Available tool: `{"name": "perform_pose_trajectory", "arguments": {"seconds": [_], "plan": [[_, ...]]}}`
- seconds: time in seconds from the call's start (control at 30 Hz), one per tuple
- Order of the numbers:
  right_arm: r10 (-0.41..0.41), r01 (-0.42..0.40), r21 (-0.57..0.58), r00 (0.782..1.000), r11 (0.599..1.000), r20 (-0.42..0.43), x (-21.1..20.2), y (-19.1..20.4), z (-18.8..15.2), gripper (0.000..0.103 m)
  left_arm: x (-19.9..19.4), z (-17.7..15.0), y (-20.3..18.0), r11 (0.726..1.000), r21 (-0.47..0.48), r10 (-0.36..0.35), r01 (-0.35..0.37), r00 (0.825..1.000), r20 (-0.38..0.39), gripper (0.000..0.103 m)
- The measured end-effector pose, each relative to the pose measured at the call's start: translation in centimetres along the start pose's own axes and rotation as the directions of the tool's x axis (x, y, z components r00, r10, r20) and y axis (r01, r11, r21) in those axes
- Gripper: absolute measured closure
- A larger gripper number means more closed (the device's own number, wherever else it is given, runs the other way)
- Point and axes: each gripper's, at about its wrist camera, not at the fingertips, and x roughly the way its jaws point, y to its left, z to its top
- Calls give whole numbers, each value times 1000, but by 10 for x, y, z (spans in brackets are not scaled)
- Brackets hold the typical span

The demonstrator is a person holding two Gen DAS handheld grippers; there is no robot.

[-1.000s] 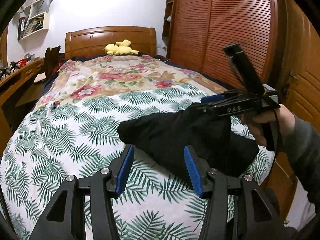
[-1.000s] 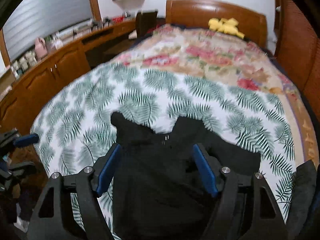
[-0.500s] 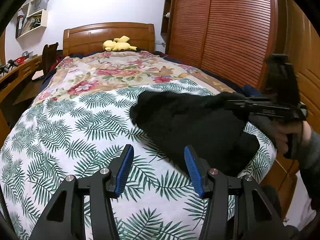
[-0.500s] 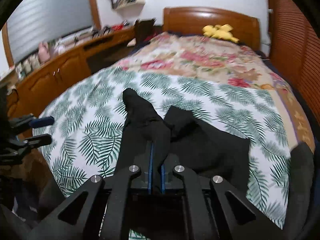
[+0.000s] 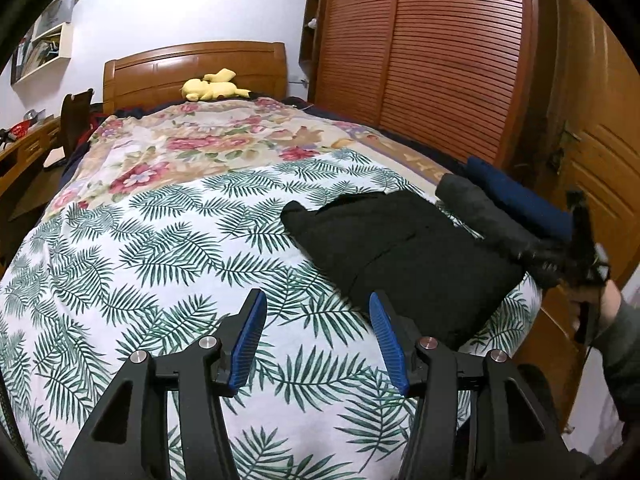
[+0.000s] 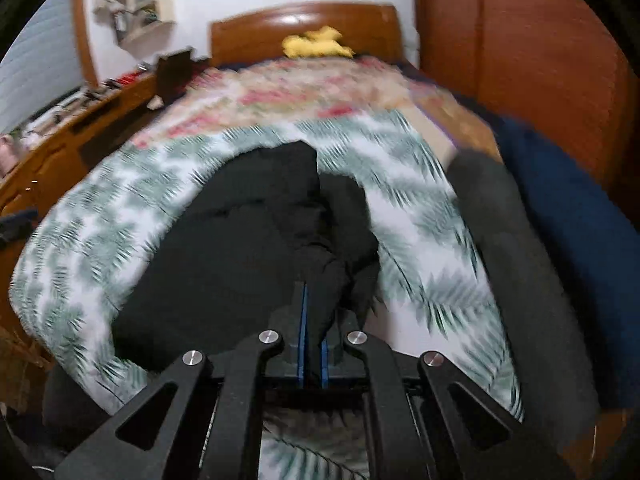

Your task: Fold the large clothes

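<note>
A black garment (image 5: 400, 248) lies bunched on the palm-leaf bedspread (image 5: 160, 248) near the bed's right edge. My left gripper (image 5: 316, 304) hovers open just short of the garment's near edge, with only bedspread between its blue pads. In the left wrist view my right gripper (image 5: 580, 240) appears blurred at the far right, held by a hand (image 5: 600, 312). In its own blurred view the right gripper (image 6: 312, 300) is shut on a fold of the black garment (image 6: 224, 248), which bunches up over its fingers.
A grey folded garment (image 5: 480, 208) and a dark blue one (image 5: 516, 196) lie along the bed's right edge. A yellow plush toy (image 5: 212, 88) rests by the headboard. Louvred wardrobe doors (image 5: 440, 60) stand close on the right, a desk (image 5: 20, 152) and chair on the left.
My right gripper closed on the black garment and dragged it toward the bed's right edge, uncovering the grey and blue garments. The left gripper stayed open and barely moved.
</note>
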Motion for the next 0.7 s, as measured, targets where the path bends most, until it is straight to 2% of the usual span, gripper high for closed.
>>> {"name": "perform_pose_trajectory", "arguments": {"seconds": [0.13, 0.33, 0.37, 0.43, 0.47, 0.53, 0.7], "plan": [[6, -1, 52, 995, 999, -101, 26, -9, -28, 98, 3, -1, 3, 1000, -2, -3, 3, 1000, -13, 47], [-26, 29, 41, 997, 999, -69, 13, -4, -20, 96, 7, 0, 1, 1000, 5, -4, 4, 1000, -26, 47], [-30, 32, 33, 998, 999, -61, 11, -6, -19, 94, 7, 0, 0, 1000, 6, -5, 5, 1000, -26, 47], [-68, 68, 6, 997, 998, -41, 4, -2, -13, 70, 9, 1, 0, 1000, 5, -8, 8, 1000, -26, 47], [-92, 92, -6, 995, 996, -26, 0, -1, -11, 64, 9, 1, 0, 1000, 6, -9, 9, 1000, -27, 47], [-107, 107, -22, 994, 994, 9, -7, 2, -4, 62, 10, 0, -1, 1000, 9, -10, 10, 1000, -29, 46], [-38, 42, -78, 998, 996, 54, -4, 25, 13, 62, 13, 1, -1, 1000, 17, -12, 13, 999, -35, 46]]}}
